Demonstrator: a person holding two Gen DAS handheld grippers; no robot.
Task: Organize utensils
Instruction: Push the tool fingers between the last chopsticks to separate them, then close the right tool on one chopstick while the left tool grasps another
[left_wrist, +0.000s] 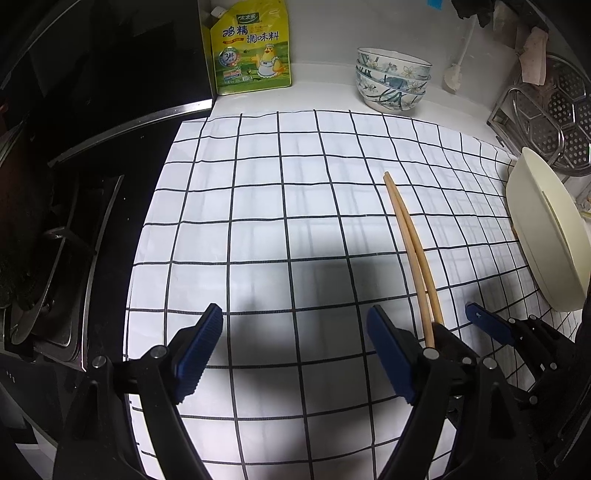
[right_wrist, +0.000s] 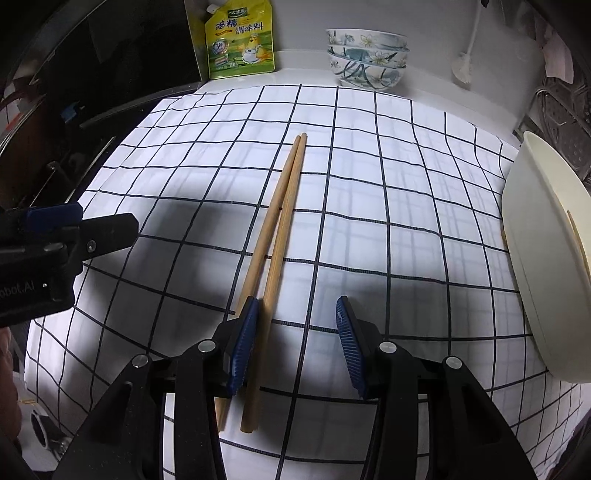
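Observation:
A pair of wooden chopsticks (right_wrist: 282, 221) lies side by side on the checked cloth (right_wrist: 369, 184), tips pointing away. My right gripper (right_wrist: 297, 343) is open over their near ends; one chopstick lies between the jaws next to the left pad, the other passes under that pad. In the left wrist view the chopsticks (left_wrist: 410, 236) lie to the right of my left gripper (left_wrist: 295, 350), which is open and empty above the cloth (left_wrist: 277, 203). The right gripper (left_wrist: 480, 321) shows there at the chopsticks' near ends.
A cream tray (right_wrist: 546, 258) stands tilted at the cloth's right edge. Stacked flowered bowls (right_wrist: 365, 55) and a yellow seasoning bag (right_wrist: 240, 40) stand at the back wall. A black gas stove (left_wrist: 74, 184) lies left. A metal steamer rack (left_wrist: 554, 114) is at the right.

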